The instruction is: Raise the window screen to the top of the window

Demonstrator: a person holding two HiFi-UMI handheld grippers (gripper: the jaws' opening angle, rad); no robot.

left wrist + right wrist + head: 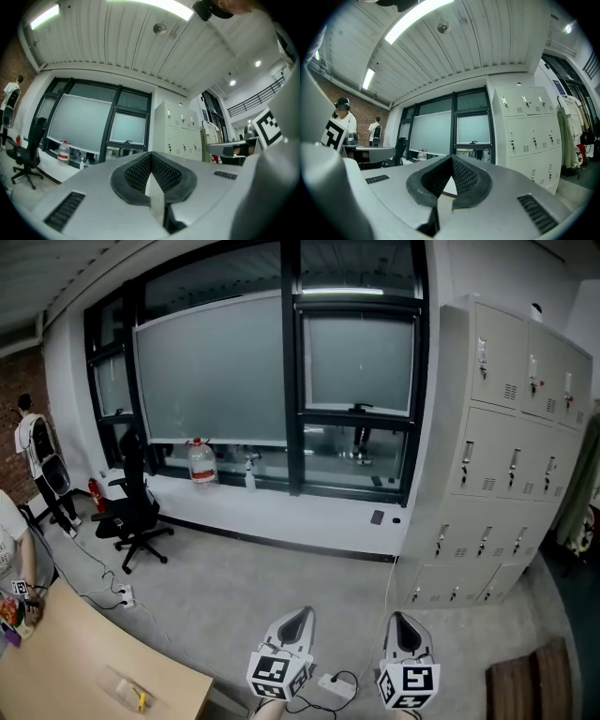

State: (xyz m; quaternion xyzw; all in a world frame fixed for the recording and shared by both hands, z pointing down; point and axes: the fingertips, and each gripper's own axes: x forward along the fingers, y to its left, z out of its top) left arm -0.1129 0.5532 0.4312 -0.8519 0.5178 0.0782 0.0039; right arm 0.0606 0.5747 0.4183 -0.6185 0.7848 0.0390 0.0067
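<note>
Across the room, the black-framed window carries two pale grey screens: a wide one on the left and a narrower one on the right, whose lower edge hangs above a strip of bare glass. Both screens also show far off in the left gripper view and in the right gripper view. My left gripper and right gripper sit low at the bottom of the head view, far from the window. Both point toward it. The left gripper and right gripper are shut with nothing between the pads.
Grey lockers fill the right wall. A black office chair stands at the left below the sill, which holds a water bottle and a spray bottle. A wooden desk is near left. A power strip lies by my grippers. A person stands far left.
</note>
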